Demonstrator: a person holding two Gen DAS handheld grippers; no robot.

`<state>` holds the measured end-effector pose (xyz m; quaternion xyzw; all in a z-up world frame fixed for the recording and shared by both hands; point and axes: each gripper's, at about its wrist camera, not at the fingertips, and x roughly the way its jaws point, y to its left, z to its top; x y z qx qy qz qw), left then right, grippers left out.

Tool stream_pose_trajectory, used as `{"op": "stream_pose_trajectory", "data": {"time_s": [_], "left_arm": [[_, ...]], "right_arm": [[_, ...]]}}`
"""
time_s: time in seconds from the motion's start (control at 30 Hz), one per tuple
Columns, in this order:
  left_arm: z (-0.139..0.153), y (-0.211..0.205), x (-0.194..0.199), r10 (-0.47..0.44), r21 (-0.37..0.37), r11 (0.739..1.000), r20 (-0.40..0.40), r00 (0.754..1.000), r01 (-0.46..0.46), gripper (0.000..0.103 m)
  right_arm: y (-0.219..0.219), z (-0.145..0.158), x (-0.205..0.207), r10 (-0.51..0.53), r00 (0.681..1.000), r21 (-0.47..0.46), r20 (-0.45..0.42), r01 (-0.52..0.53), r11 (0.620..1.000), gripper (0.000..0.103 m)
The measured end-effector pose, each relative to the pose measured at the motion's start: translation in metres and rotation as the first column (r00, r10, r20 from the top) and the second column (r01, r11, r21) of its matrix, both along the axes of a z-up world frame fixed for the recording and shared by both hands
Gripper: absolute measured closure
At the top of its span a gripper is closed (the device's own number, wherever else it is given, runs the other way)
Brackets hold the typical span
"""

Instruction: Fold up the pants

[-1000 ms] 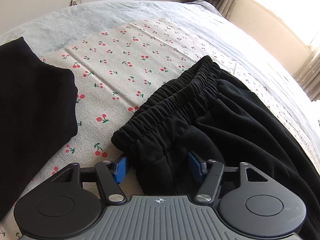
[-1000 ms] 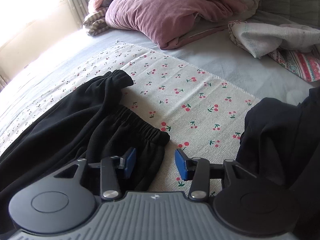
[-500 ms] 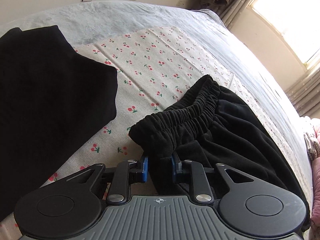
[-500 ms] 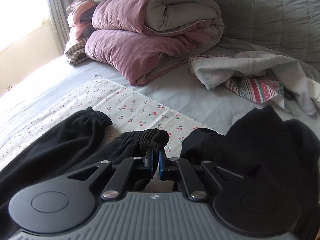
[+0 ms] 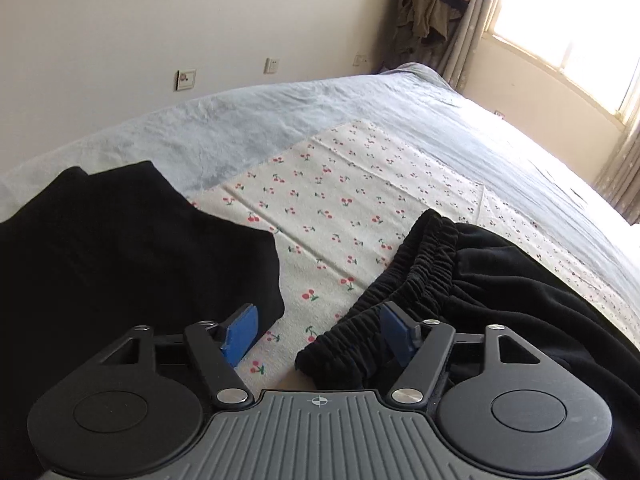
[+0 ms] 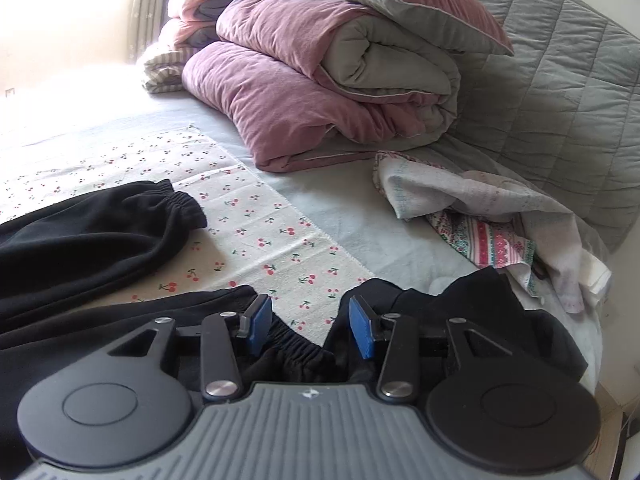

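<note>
The black pants [image 5: 500,280] lie on a cherry-print cloth [image 5: 340,200], their gathered elastic waistband [image 5: 412,280] toward me. My left gripper [image 5: 318,334] hovers over the waistband's near corner. Its jaws are opening wide, the right pad beside the fabric without pressing it. In the right wrist view a pant leg with an elastic cuff [image 6: 176,208] lies to the left. A second elastic edge [image 6: 304,354] sits loose below my right gripper [image 6: 310,326]. Those jaws are opening too, with nothing pinched.
Another black garment [image 5: 120,260] lies left of the pants and shows at the right gripper's right [image 6: 460,312]. Folded pink and grey quilts [image 6: 320,80], a crumpled white floral cloth [image 6: 480,208] and a quilted headboard [image 6: 560,80] lie beyond. A wall with sockets [image 5: 186,79] borders the bed.
Both grippers were shut on the pants' elastic edges half a second ago and have let go. Both have risen, so more of the room shows. The fabric has dropped back onto the cloth.
</note>
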<state>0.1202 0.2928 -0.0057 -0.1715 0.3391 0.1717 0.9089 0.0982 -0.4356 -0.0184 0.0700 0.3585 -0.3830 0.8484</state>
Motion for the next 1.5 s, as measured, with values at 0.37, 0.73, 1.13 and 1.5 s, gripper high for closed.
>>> {"op": "stream_pose_trajectory", "data": {"time_s": [0.37,0.73,1.13,1.5], "left_arm": [[-0.059,-0.051,0.154,-0.217,0.045,0.973,-0.135,0.967,0.225,0.011],[-0.070,-0.100,0.153,-0.260,0.387,0.872,-0.151,0.954,0.299,0.067],[-0.079,-0.094,0.162,-0.207,0.387,0.886,-0.165,0.964,0.256,0.062],[-0.051,-0.049,0.160,-0.155,0.154,0.973,-0.113,0.981,0.171,0.022]], "right_arm": [[0.078,-0.017,0.050,0.283,0.954,-0.051,-0.102,-0.289,0.956,0.065],[0.118,-0.023,0.067,0.454,0.886,0.037,-0.098,-0.452,0.891,0.062],[0.118,-0.025,0.066,0.455,0.886,0.060,-0.086,-0.451,0.890,0.061],[0.097,-0.030,0.077,0.426,0.902,0.118,-0.076,-0.416,0.902,0.049]]}}
